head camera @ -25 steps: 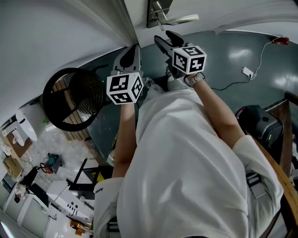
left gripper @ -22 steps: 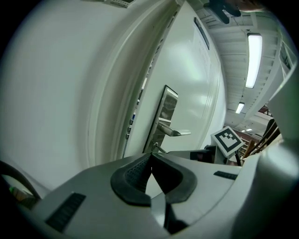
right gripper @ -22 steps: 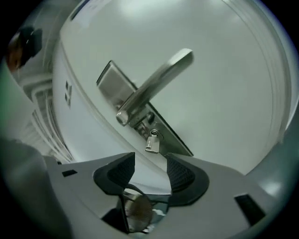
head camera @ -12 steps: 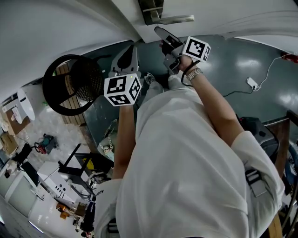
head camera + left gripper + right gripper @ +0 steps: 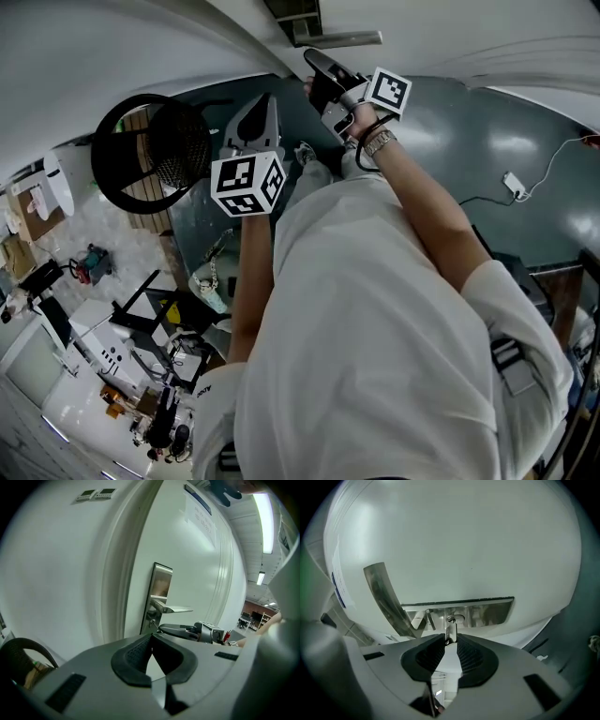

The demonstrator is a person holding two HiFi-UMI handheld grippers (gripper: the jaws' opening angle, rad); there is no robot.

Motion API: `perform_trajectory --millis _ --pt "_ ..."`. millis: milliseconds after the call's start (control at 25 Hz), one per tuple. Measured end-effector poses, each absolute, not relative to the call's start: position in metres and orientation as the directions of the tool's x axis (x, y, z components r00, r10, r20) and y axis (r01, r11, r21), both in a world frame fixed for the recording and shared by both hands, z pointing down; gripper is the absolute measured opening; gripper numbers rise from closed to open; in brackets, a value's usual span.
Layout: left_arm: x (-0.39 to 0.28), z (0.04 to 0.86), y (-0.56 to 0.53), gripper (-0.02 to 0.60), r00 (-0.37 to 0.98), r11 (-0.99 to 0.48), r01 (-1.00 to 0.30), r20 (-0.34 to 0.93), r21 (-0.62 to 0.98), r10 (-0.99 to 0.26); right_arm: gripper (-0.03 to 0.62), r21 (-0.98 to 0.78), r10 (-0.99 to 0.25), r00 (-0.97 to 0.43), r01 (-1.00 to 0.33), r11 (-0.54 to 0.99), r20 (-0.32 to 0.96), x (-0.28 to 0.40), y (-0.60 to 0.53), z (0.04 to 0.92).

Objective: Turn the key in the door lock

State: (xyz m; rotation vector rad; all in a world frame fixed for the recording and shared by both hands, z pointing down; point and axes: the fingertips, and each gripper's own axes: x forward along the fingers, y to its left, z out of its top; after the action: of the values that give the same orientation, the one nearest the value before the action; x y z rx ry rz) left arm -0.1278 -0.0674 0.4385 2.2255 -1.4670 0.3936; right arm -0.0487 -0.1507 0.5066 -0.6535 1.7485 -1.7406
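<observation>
A steel lock plate with a lever handle sits on the white door. A small metal key sticks out of the lock. My right gripper points level at it; its jaws have just been closing, and the key's head is pinched between the pads. In the head view the right gripper reaches up under the handle. My left gripper hangs lower left of it, shut and empty. The left gripper view shows its own shut pads, the key and the right gripper.
A black mesh bin stands by the wall at the left. Boxes, tools and white equipment crowd the lower left floor. A cable with a plug lies on the grey floor at the right. The person's white shirt fills the lower middle.
The right gripper has rolled, its marker cube turning over, and it has drawn up close under the handle. The left gripper has shifted slightly.
</observation>
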Motion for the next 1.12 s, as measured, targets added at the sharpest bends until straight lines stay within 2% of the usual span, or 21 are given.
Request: perform_trajectory --millis 160,400,480,640,1120 --pt "-0.119 0.444 -0.064 0.009 0.392 -0.337 -0.920 0.477 0.201 -0.786 0.075 -0.996 -0.692 -0.717 0.090 0.028 -0.085 -0.049 -0.153 0.508" --pt "-0.112 0.444 -0.062 0.009 0.407 -0.354 -0.913 0.482 0.201 -0.776 0.067 -0.994 -0.674 -0.739 -0.069 0.087 -0.008 -0.048 -0.151 0.503" --pt "-0.111 0.444 -0.062 0.009 0.416 -0.363 -0.909 0.481 0.205 -0.771 0.038 -0.990 -0.678 -0.735 -0.108 0.091 0.018 -0.047 -0.151 0.501" --pt "-0.114 0.447 -0.062 0.009 0.433 -0.377 -0.901 0.480 0.214 -0.763 0.038 -0.987 -0.689 -0.724 -0.131 0.090 0.033 -0.046 -0.150 0.499" --pt "-0.139 0.444 -0.080 0.009 0.514 -0.444 -0.858 0.443 0.260 -0.734 0.043 -0.901 -0.751 -0.629 -0.419 0.111 0.200 -0.045 -0.153 0.490"
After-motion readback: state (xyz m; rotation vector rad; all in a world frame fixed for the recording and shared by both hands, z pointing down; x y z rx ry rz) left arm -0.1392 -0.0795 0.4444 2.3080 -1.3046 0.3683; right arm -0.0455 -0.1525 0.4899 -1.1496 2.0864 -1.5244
